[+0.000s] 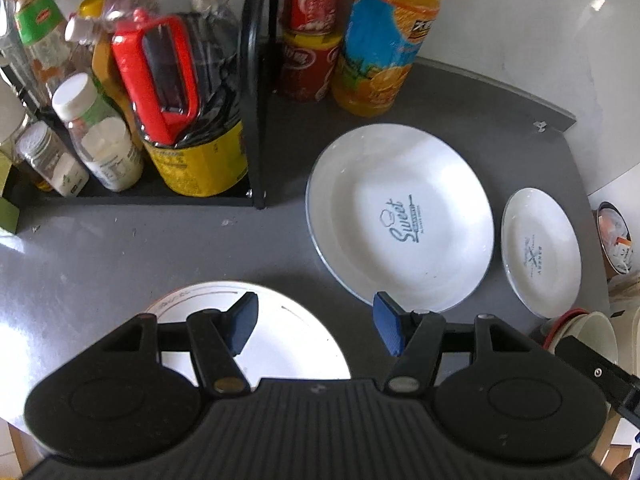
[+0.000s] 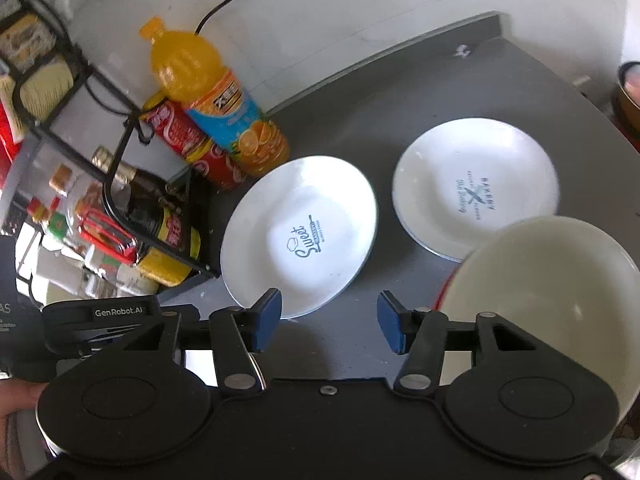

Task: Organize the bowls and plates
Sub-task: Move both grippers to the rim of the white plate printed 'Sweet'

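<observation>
My left gripper point(image 1: 316, 326) is open, its blue pads apart with nothing between them, above a white plate with a thin dark rim line point(image 1: 288, 344) at the counter's near edge. Beyond it lie a large white "Sweet" plate point(image 1: 400, 216) and a smaller white plate point(image 1: 540, 252). My right gripper point(image 2: 328, 322) is also open and empty above bare grey counter. The "Sweet" plate point(image 2: 300, 232) lies just ahead of its left pad, and the smaller "Bakery" plate point(image 2: 476, 184) is further right. A cream bowl with a red outside point(image 2: 552, 280) sits at its right finger, partly hidden by it.
A black wire rack point(image 1: 256, 120) full of bottles and jars stands at the left. An orange juice bottle point(image 2: 216, 96) and stacked red cans point(image 2: 188, 140) stand by the wall behind the plates. The grey counter point(image 1: 120, 248) ends at the right, past the small plate.
</observation>
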Tool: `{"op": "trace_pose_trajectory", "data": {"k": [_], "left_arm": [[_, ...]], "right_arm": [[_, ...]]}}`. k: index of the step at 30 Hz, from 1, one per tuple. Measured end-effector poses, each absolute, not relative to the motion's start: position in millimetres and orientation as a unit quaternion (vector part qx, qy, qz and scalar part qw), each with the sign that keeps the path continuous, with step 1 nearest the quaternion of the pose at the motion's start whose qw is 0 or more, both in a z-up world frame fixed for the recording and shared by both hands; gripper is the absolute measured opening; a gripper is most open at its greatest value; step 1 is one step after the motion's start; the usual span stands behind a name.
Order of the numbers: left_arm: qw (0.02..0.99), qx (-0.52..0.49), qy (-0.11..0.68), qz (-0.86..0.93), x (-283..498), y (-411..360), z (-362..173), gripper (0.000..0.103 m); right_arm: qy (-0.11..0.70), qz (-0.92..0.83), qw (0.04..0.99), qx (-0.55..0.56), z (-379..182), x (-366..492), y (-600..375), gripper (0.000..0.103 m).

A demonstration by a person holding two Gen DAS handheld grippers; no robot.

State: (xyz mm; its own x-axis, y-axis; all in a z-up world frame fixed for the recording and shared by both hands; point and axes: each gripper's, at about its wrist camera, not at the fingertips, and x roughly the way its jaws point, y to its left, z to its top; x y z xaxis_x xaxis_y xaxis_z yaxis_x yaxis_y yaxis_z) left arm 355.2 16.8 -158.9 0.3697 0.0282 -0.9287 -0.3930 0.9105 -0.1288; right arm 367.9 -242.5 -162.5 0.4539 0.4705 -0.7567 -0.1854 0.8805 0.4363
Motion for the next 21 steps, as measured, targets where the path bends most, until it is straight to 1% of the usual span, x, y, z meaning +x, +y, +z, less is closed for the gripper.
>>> {"op": "trace_pose_trajectory", "data": {"k": [11,21], "left_arm": [[0.8,-0.178,0.553,0.149,354.2,23.6,-173.6,0.062],[0.799,-0.169,0.552,0.167,367.3,34.5,-188.0,0.062]], "right_arm": [[0.513,0.197,0.831,0.091,-178.1,390.7,-209.6,0.054],[0.523,0.173,0.831,0.083,-200.0,409.0,-194.8,0.054]]}}
